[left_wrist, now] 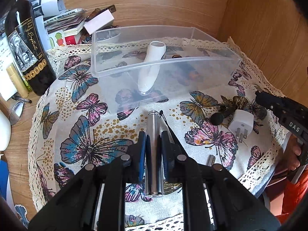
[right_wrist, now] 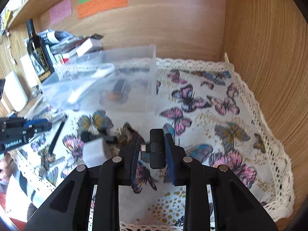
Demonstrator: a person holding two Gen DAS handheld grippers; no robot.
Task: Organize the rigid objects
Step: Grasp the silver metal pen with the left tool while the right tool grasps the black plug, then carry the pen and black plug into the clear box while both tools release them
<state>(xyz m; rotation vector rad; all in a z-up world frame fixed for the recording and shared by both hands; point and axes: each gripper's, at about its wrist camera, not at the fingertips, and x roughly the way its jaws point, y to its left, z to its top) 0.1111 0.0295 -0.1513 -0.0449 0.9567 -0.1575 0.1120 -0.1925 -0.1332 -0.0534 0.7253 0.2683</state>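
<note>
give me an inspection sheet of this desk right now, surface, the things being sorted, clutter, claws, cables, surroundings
Surface: butterfly cloth with lace edge over a wooden desk.
Job's things: clear bin holding a white device; silver cylinder; white plug; black dongle.
Clutter: wine bottle, paper stack, small mirror, all left of the cloth.
Claws: left claw shut on the silver cylinder; right claw holds the black dongle.
Cables: thin black lanyard on the cylinder.
Surroundings: wooden walls, sticky notes.
</note>
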